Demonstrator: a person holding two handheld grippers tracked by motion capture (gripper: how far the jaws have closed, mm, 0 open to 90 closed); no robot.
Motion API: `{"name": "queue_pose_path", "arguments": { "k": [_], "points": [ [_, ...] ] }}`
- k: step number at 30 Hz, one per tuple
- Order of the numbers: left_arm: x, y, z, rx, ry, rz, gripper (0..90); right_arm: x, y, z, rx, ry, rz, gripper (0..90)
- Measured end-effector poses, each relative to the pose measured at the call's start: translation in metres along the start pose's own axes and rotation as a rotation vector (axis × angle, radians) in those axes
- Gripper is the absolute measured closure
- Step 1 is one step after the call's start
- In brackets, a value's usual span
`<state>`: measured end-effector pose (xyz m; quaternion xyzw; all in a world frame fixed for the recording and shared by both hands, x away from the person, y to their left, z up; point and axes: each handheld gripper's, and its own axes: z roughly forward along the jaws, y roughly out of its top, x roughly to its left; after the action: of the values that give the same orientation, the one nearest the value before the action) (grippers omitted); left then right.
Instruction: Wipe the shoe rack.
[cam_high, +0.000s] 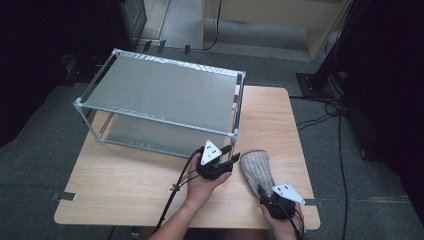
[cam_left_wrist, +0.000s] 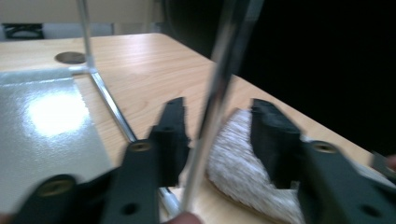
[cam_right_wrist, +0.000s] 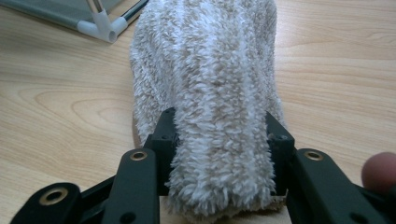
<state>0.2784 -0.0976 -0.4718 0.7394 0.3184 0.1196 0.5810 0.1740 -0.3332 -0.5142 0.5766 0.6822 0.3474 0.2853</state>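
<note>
Closest to the lens in the right gripper view: fluffy grey-white slipper (cam_right_wrist: 210, 93), heel end squeezed between both black jaws, pile bulging over each pad. Right gripper (cam_right_wrist: 219, 154) therefore clamped on slipper, about half closed, sole edge just showing below the grip. Toe end stretching straight ahead of those jaws, lying on wooden table (cam_right_wrist: 56, 107). White corner joint of metal rack (cam_right_wrist: 100, 25) ahead and off to the jaws' left, apart from the slipper.

From above: right gripper (cam_high: 261, 191) at the near table edge, hand under its grey plate, slipper (cam_high: 256, 169) reaching away from it toward the rack. Left gripper (cam_high: 234, 159) just beside the slipper's toe, near the rack's (cam_high: 165, 92) front corner post.

Left gripper view, blurred: jaws standing apart, roughly half open, nothing pressed between the pads. Left gripper (cam_left_wrist: 217, 133) with thin rack post (cam_left_wrist: 219, 79) running up through the gap, seemingly in front of the jaws rather than gripped, though hard to settle through the blur. Slipper (cam_left_wrist: 238, 163) lying beyond and below the gap, closer to the jaw on the right side of that view, on bare table (cam_left_wrist: 149, 65). Grey shelf sheet (cam_left_wrist: 46, 121) off to the other side.
</note>
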Motion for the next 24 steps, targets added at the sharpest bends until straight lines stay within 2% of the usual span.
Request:
{"name": "queue_pose_path", "arguments": {
  "k": [1,2,5,7,10,12,15,17,21,24],
  "points": [
    [-0.002,-0.001,-0.008,-0.002,-0.003,0.012,48.8,-0.001,0.000,0.000,-0.001,-0.001,0.003,58.7],
    [-0.003,-0.002,-0.013,-0.001,0.005,0.018,44.0,-0.001,0.001,0.001,0.001,-0.007,0.009,58.6],
    [-0.004,-0.009,-0.038,-0.014,0.025,0.039,37.6,-0.003,0.003,0.003,-0.002,-0.017,0.011,58.4],
    [0.000,-0.016,-0.058,-0.007,0.045,0.051,30.3,-0.004,0.006,0.005,-0.005,-0.027,0.010,58.2],
    [0.008,-0.024,-0.086,-0.005,0.060,0.066,26.5,-0.009,0.012,0.010,-0.003,-0.046,0.026,58.1],
    [0.016,-0.031,-0.107,0.006,0.084,0.061,24.9,-0.013,0.017,0.015,-0.001,-0.069,0.030,58.1],
    [0.028,-0.043,-0.139,0.025,0.166,0.063,20.5,-0.022,0.022,0.023,-0.001,-0.106,0.049,58.1],
    [0.034,-0.049,-0.156,0.028,0.190,0.054,18.8,-0.028,0.026,0.028,0.000,-0.118,0.078,58.1],
    [0.048,-0.063,-0.191,0.025,0.230,0.023,17.9,-0.033,0.030,0.035,-0.005,-0.122,0.081,57.2],
    [0.060,-0.074,-0.216,0.021,0.272,-0.003,17.4,-0.036,0.032,0.034,-0.024,-0.108,0.080,48.5]
  ]
}}
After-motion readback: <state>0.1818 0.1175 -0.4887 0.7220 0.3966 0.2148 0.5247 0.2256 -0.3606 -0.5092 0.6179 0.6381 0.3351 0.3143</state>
